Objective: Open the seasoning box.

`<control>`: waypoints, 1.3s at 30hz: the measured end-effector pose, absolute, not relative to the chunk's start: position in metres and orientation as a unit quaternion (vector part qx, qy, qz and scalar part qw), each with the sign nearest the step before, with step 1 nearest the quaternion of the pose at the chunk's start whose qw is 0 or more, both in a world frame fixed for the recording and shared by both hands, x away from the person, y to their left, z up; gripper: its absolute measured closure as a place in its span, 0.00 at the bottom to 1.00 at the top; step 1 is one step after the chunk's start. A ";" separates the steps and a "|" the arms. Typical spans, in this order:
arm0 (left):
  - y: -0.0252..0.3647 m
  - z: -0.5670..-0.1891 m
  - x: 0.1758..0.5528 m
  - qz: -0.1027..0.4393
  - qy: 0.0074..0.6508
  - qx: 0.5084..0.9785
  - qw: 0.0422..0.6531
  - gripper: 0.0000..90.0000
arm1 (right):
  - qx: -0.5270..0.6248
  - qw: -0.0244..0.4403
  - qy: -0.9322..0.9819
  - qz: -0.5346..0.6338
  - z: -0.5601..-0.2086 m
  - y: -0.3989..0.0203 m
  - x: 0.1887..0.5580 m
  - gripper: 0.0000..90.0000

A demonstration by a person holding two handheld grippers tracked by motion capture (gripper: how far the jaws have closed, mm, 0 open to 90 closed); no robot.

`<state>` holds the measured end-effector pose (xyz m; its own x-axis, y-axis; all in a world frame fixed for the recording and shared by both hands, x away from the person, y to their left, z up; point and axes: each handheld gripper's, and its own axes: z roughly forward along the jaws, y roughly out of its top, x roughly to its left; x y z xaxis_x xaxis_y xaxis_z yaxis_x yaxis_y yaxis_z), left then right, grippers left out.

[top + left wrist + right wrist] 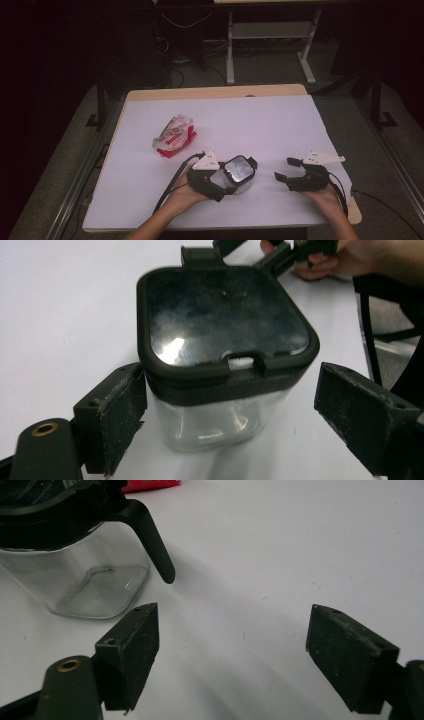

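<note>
- High view: a clear container (239, 175) with a dark lid is seen near the front edge of the white table (260, 120), left of centre. The left gripper (222, 187) is set around it. The right gripper (283, 176) is held well apart to the right, on nothing. A red-and-white packet (174, 136) lies farther back and to the left.
- Left gripper view: the container (225, 360) is seen between the jaws. The left pad (122, 410) is touching or all but touching the wall; the right pad (360, 410) is clearly apart. The left gripper (232, 420) is therefore read as wide, not yet clamped. The lid latch tab (243, 360) faces the camera.
- Right gripper view: the right gripper (235, 655) stands wide over bare table. The container (75, 565) is seen at far left, with a dark handle-like clip (150, 535) hanging off the lid.
- Handling judgement: it looks empty, so it is probably light and easily pushed or tipped. The walls are taken as rigid, smooth plastic and likely slippery. A grip is best taken on the two flat side walls just under the lid band; the latch and clip are best avoided.
</note>
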<state>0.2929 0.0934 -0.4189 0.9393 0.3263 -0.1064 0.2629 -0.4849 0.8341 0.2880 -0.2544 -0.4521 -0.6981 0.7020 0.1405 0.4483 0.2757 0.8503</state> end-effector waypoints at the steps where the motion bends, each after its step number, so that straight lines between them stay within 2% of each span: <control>1: 0.094 -0.419 0.293 0.034 0.172 0.861 0.478 0.15 | 0.365 0.132 0.788 0.478 -0.452 -0.254 0.288 0.23; 5: 0.095 -0.417 0.294 0.035 0.174 0.861 0.476 0.20 | 0.361 0.134 0.790 0.477 -0.452 -0.252 0.287 0.23; 39: 0.093 -0.411 0.290 0.048 0.177 0.859 0.478 0.20 | 0.355 0.134 0.798 0.468 -0.455 -0.251 0.289 0.24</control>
